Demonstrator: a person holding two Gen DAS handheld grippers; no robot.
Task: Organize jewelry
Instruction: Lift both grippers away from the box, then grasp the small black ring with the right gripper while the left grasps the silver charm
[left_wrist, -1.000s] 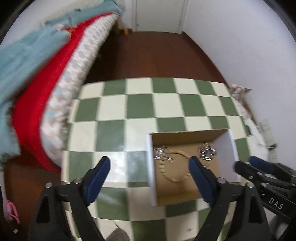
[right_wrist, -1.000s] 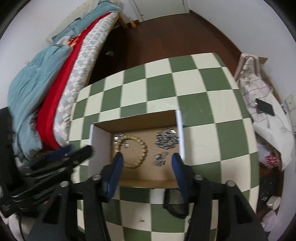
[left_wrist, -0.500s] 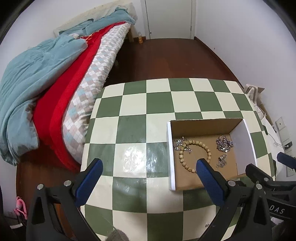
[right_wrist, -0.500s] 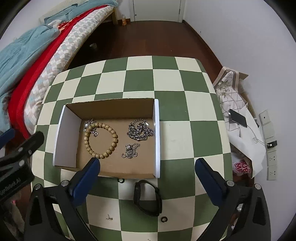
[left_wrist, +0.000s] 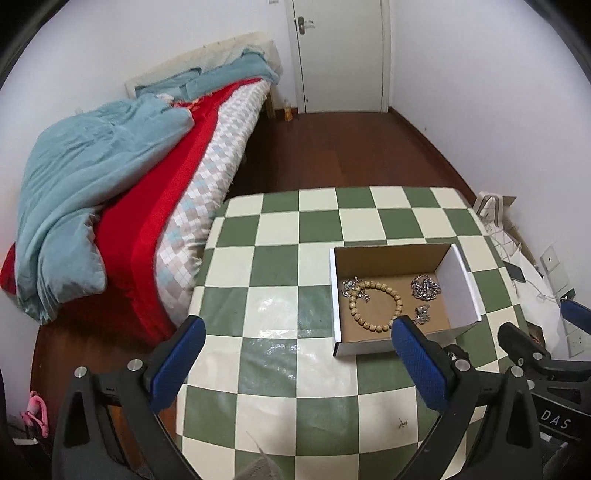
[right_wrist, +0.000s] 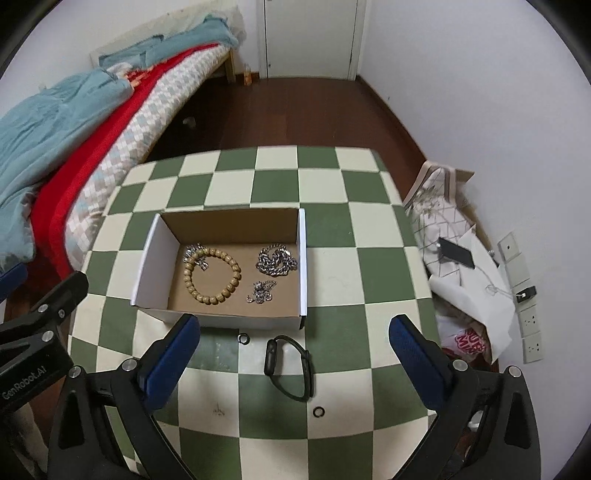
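The checkered desk (right_wrist: 325, 236) is seen from above, a cardboard box (right_wrist: 147, 262) resting near its middle. Inside the box a bead bracelet (right_wrist: 212, 275), a heavy silver chain (right_wrist: 276, 260) and a smaller silver piece (right_wrist: 261, 291) are laid. Between the box and the desk's near edge a black watch (right_wrist: 290, 367) and two small rings (right_wrist: 243, 338) (right_wrist: 318, 412) are left out. Both the left gripper (left_wrist: 295, 363) and the right gripper (right_wrist: 293, 363) are held above the near edge, jaws spread wide and empty. The rings could be pushed away or dropped off the near edge, since so little is offered to wide jaws; the watch strap could be caught on the box wall.
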